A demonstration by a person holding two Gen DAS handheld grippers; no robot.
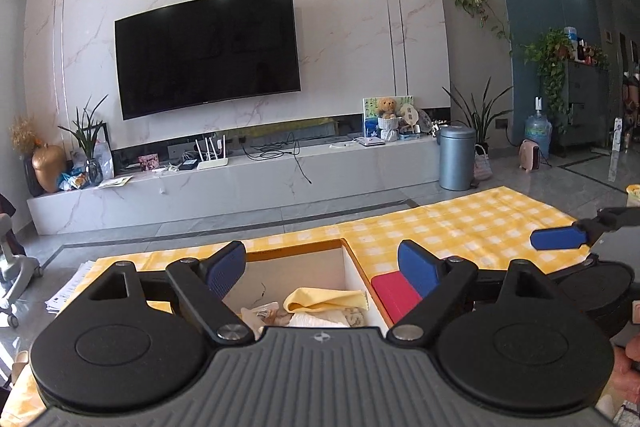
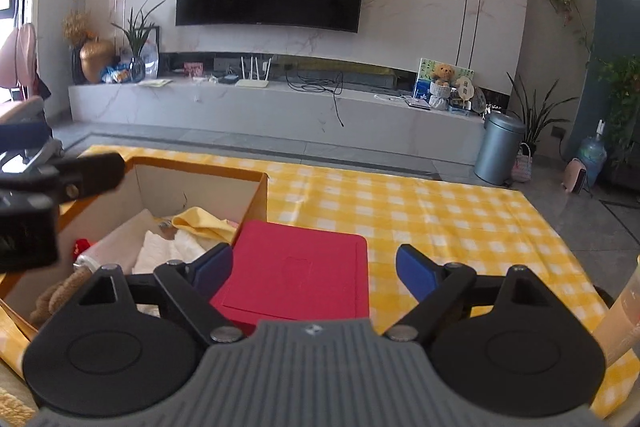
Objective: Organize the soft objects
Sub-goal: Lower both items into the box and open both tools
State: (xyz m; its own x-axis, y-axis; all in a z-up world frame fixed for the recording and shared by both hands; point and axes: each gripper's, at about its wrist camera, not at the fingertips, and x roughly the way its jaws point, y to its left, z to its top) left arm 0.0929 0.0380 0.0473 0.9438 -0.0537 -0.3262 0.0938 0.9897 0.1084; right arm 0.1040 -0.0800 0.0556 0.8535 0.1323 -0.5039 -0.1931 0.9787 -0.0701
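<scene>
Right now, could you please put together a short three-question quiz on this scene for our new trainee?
1. True or false: the flat red cloth-covered square lies inside the open cardboard box.
2. Which item lies in the box? A) folded yellow cloth B) a green bottle C) a blue plate
3. Fill in: the table is covered by a yellow and white ____ tablecloth.

Key
1. False: it lies on the tablecloth, right beside the box.
2. A
3. checked

Note for the trainee: the jaws of the left gripper and the right gripper stand open with nothing held.
</scene>
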